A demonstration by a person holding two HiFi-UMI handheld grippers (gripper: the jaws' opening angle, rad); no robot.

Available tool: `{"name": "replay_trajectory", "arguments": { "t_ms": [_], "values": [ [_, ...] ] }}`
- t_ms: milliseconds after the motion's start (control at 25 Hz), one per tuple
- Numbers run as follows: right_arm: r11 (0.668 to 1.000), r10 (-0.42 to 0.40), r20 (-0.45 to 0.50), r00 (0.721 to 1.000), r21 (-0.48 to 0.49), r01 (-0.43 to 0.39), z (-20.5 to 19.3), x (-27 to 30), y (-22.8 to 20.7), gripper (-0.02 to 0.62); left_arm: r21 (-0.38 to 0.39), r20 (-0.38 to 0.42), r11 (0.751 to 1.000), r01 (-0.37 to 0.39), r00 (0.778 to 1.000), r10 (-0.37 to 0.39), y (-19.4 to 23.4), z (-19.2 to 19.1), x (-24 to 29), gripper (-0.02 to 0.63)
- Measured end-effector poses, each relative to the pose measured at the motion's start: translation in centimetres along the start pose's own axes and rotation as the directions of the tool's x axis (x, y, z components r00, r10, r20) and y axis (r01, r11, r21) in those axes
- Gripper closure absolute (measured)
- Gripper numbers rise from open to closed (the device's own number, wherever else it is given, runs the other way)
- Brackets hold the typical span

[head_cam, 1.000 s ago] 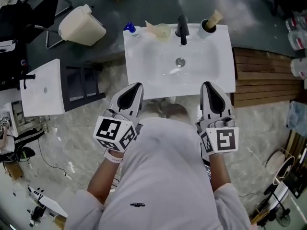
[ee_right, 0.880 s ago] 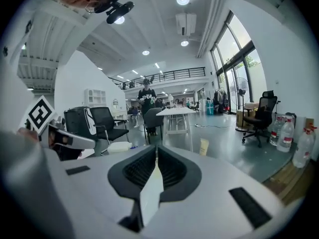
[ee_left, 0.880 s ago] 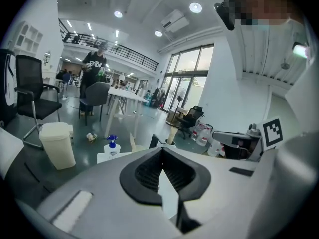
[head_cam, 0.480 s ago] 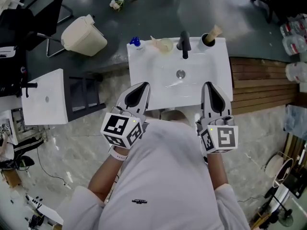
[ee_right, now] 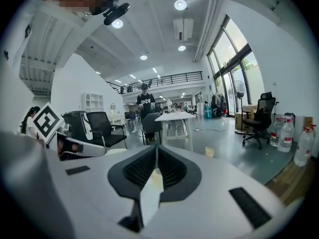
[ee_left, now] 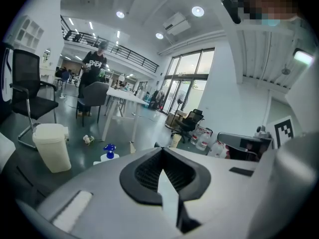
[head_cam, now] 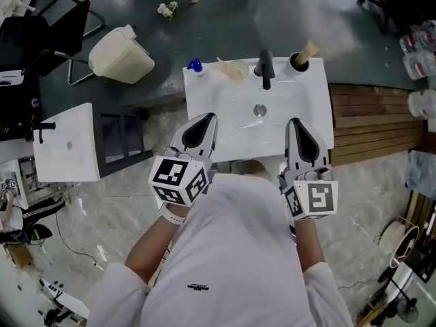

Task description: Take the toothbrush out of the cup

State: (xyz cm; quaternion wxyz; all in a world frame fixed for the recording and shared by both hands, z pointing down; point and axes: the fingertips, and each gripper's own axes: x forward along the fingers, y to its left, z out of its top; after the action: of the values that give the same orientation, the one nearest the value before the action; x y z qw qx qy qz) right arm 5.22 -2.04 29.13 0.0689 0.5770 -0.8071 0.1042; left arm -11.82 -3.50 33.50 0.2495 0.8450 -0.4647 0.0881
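- Sink [head_cam: 228, 99] edges first: my left gripper [head_cam: 207, 118] and right gripper [head_cam: 298, 122] both show over its near rim in the head view, well apart from each other, tips aimed toward its back.
- Both grippers have their jaws pressed together, with nothing between them.
- Cup [head_cam: 298, 61] stands on the sink's back right corner, just right of the faucet [head_cam: 266, 68] and close to the sink's right edge. Wooden decking [head_cam: 371, 114] lies beyond that edge.
- Open white basin, with the drain [head_cam: 259, 110] in it, lies between my right gripper and the cup.
- Toothbrush [head_cam: 308, 49] sits in the cup, its long axis tilted, pale upper end pointing away from me and toward the sink's right.
- Blue-capped bottle [head_cam: 195, 65] stands on the sink's back left corner, well apart from the cup.
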Motion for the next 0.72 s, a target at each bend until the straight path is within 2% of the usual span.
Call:
{"name": "replay_trajectory", "arguments": {
  "t_ms": [280,480,520,600,720],
  "values": [
    [1.000,-0.015,-0.021,1.000,0.027,0.015,-0.8,1.3,-1.2,0.581,0.016,-0.012,0.997,-0.071,0.997,0.071,1.4,0.1,3.3,0.598],
    [0.999,0.015,-0.054,0.998,0.040,-0.013,-1.8,3.1,-1.7,0.581,0.016,-0.002,0.990,-0.143,0.990,0.143,2.7,0.4,5.2,0.597],
    [0.999,0.023,-0.063,0.998,0.042,-0.021,-2.0,3.4,-1.7,0.581,0.009,-0.006,0.989,-0.149,0.989,0.149,2.9,0.4,5.6,0.592],
    [0.998,0.038,-0.078,0.996,0.045,-0.034,-2.5,4.2,-1.7,0.581,-0.010,-0.025,0.989,-0.150,0.988,0.150,3.4,0.0,6.5,0.526],
    [0.997,0.058,-0.097,0.994,0.049,-0.054,-3.2,5.5,-1.8,0.581,-0.035,-0.044,0.987,-0.156,0.987,0.154,4.2,-0.6,8.3,0.517]
  ]
}}
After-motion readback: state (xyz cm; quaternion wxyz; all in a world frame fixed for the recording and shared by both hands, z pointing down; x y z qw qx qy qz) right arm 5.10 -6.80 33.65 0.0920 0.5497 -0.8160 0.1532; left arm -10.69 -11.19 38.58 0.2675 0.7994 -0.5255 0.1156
